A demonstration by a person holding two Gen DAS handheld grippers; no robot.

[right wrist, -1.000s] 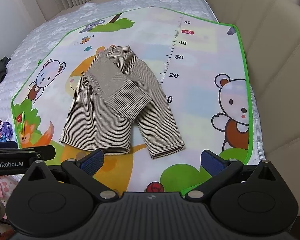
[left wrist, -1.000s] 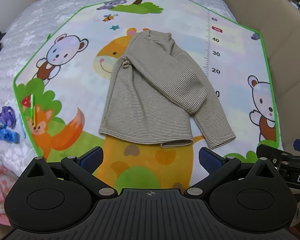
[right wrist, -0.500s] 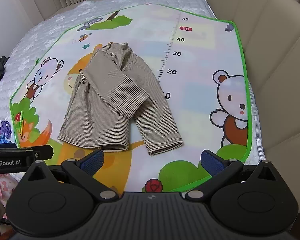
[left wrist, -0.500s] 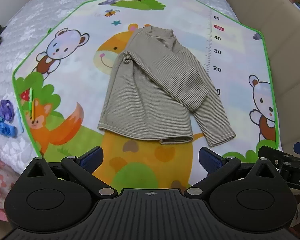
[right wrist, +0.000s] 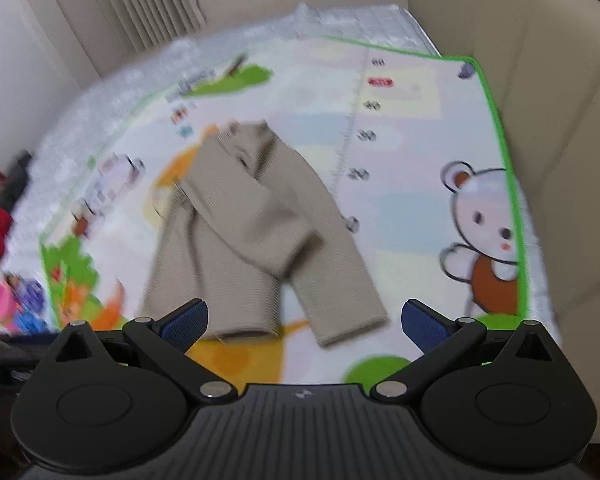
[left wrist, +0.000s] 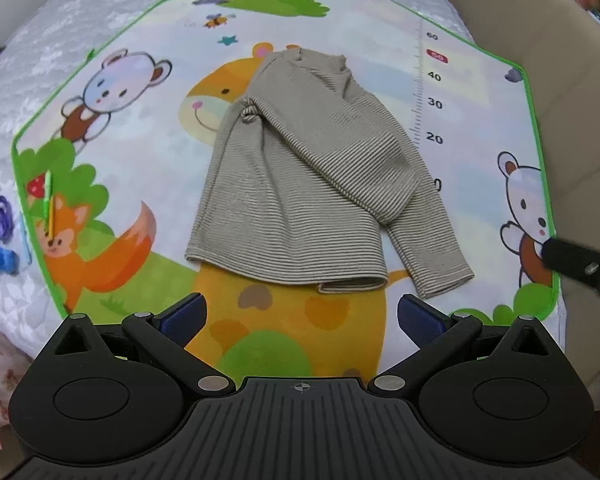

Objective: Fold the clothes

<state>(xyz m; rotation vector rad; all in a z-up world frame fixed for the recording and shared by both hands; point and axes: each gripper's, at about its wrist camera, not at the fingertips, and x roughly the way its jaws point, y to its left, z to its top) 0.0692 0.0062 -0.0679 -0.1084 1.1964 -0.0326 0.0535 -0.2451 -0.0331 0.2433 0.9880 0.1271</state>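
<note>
A striped shirt point(left wrist: 308, 184) lies on a cartoon play mat point(left wrist: 112, 128) over a white quilted bed point(left wrist: 60, 28), ahead of both released, empty grippers: left point(left wrist: 300, 316), right point(right wrist: 304, 320). Beige padded walls point(right wrist: 540, 100) surround.

One striped shirt point(left wrist: 300, 184), one play mat point(left wrist: 140, 128), two tongs point(left wrist: 300, 316) point(right wrist: 304, 320), both open

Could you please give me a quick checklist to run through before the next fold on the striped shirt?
1. Left gripper open and empty: ok.
2. Right gripper open and empty: ok.
3. Striped shirt lying on the play mat, clear of both grippers: ok.
4. One sleeve already folded across the body: ok.
5. Other sleeve folded in: not ok, it lies out past the hem.
6. Right wrist view sharp enough to aim: not ok, blurred.
</note>
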